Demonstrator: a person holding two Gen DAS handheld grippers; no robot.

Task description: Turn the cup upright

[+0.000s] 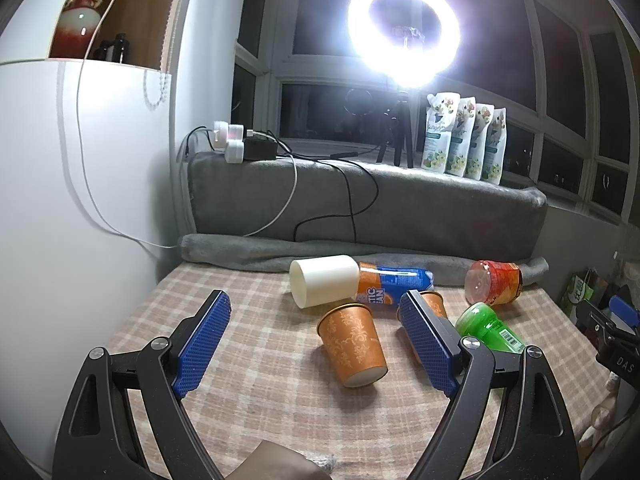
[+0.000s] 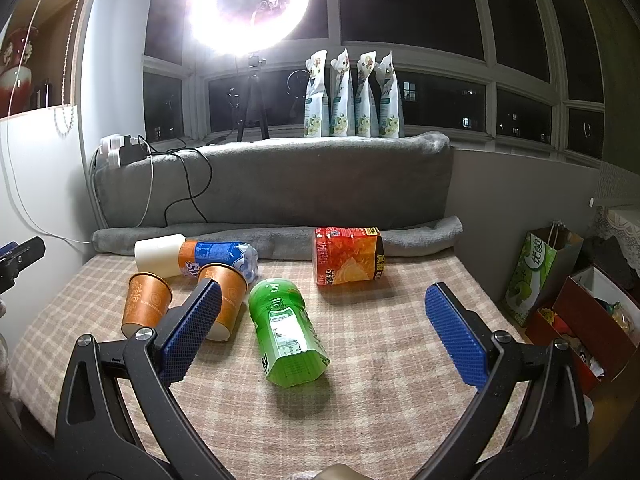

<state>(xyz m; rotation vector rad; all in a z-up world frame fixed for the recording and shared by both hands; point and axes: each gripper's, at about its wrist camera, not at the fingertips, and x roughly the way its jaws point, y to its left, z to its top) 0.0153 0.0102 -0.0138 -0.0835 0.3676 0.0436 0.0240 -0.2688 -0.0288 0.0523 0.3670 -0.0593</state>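
Cups, two orange paper ones, lie tipped over on the plaid-covered counter (image 2: pixel 380 360), left of centre. Nearer orange cup (image 1: pixel 353 347): on its side, long axis running roughly front to back in the left wrist view, base toward the camera, open rim pointing away toward the white cup (image 1: pixel 323 280). Second orange cup (image 2: pixel 225 300): also down, rim away, base near; partly hidden behind a tool finger in both views. The two lie just beside each other, whether touching cannot be told.

White cup on its side at the back, mouth facing left, its closed end against a blue-and-orange bottle (image 1: pixel 394 285) lying flat along the grey rolled blanket (image 2: pixel 420 236).

Green container (image 2: pixel 285 331) lies on its side mid-counter, long axis front to back. Red-orange container (image 2: pixel 349 255) lies on its side behind it, well apart, long axis left to right.

Left tool (image 1: pixel 316 340): jaws spread wide, empty, hovering above the counter with the nearer orange cup between its fingers in view. Right tool (image 2: pixel 325 330): jaws spread wide, empty, the green container framed between its blue pads (image 2: pixel 456 340).

Ring light (image 2: pixel 250 8) glares at the window behind.
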